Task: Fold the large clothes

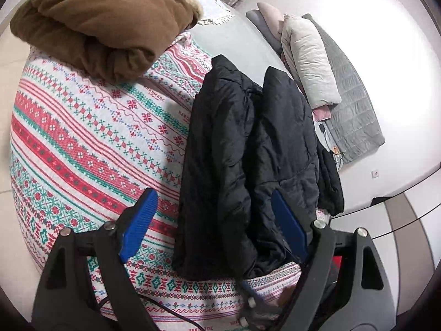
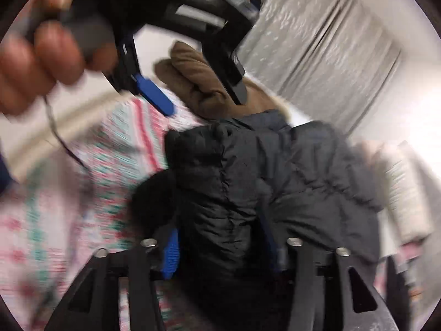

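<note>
The black padded jacket (image 1: 248, 160) lies on the patterned blanket (image 1: 91, 143), already gathered into a long, narrow bundle with two raised lobes running side by side. The folded brown coat (image 1: 93, 24) sits beyond the jacket's far end, on the same blanket, and a pale padded garment (image 1: 311, 60) lies well apart from the jacket on the grey surface.

The left gripper (image 1: 215, 226) hovers above the near end of the jacket with its jaws spread wide. One blue pad (image 1: 139, 223) stands over bare blanket just beside the jacket's edge; the other pad sits against the jacket's opposite lobe. No fabric is clamped between them.

The right gripper (image 2: 220, 251) is at the jacket (image 2: 248, 182) as well, with padded fabric bulging up between its fingers. The right wrist view is motion-blurred, so whether the jaws are pressed onto the fabric or merely straddle it cannot be told.

The step in hand appears to be taking hold of the near end for the next fold toward the brown coat. To do it well, the left gripper should lower until both pads bracket the full thickness of one lobe, then close on all layers at once; puffy fill tends to slip if only the outer shell is pinched. Both grippers should lift evenly so the bundle does not twist open.
</note>
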Motion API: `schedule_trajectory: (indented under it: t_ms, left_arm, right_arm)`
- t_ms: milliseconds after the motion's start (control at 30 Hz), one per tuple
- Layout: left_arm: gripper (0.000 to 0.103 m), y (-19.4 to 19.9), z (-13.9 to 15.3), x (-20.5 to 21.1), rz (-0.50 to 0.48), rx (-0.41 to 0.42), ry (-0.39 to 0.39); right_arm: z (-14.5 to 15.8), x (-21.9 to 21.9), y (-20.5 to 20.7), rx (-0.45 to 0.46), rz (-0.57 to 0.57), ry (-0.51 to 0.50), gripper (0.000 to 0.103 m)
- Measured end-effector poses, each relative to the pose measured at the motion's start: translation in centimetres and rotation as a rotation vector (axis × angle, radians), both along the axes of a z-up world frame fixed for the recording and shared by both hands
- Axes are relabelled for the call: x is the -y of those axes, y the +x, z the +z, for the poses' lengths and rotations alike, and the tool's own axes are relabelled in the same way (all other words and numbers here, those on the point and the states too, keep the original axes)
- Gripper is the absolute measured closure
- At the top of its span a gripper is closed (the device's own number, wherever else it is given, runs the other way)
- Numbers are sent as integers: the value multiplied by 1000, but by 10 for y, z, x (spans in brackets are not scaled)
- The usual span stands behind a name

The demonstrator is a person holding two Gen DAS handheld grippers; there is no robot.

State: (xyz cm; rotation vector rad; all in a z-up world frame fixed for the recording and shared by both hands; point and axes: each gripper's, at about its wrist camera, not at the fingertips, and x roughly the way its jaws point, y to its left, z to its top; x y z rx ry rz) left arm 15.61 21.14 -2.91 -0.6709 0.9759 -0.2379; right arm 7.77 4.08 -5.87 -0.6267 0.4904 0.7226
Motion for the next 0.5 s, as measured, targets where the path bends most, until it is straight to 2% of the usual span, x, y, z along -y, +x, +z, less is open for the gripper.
schedule_trajectory:
  t_ms: [100,133,200,267,300,367,433,500]
  left_arm:
    - [19,2,4,8,-12,16,52]
    - [19,2,5,9,-15,21,64]
    - [19,2,9,15,-21,35,93]
    - [19,2,12,22,-28,48,115]
    - [19,2,14,27,-36,57,127]
    - [19,3,18,36,-51,76,148]
    - [19,3,20,43,-63,91,168]
    - [19,3,25,50,-74,104,202]
  right_arm:
    - [15,11,2,-113,44,44,42]
    - [24,20,3,-166,67,87,42]
    - [45,42,2,-246,89,204,42]
    - [72,76,16,-317,67,377,42]
    - [79,87,22,-342,54,432,40]
    - [87,119,52,-404,-52,562,38]
    - [80,138,76,-444,-162,606,38]
    - [64,147,98,-478,-270,591,38]
